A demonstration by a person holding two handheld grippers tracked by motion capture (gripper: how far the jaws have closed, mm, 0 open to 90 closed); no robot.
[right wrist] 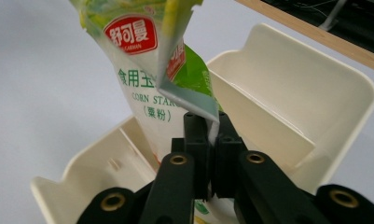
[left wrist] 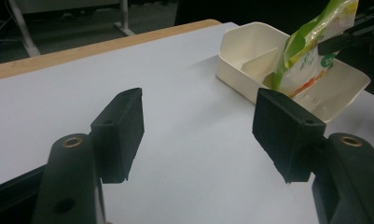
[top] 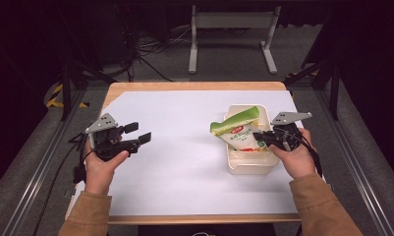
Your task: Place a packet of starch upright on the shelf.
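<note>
A green and white bag of corn starch (top: 239,132) with a red label stands tilted in a cream two-compartment box (top: 248,168) at the table's right. Its lower end rests inside the box and its top leans out to the left. My right gripper (top: 261,138) is shut on the bag's edge. The right gripper view shows the jaws (right wrist: 208,128) pinched on a thin fold of the bag (right wrist: 138,70) above the box (right wrist: 315,93). At the left, my left gripper (top: 138,132) hovers open over the white sheet with nothing between its fingers. In its own view the left gripper (left wrist: 198,121) points toward the box (left wrist: 240,46) and the bag (left wrist: 306,56).
A white sheet (top: 184,152) covers most of the wooden table (top: 194,86). A divider (left wrist: 261,63) splits the box into two compartments. Beyond the table's far edge stands a grey metal frame (top: 231,34) on a dark floor with cables.
</note>
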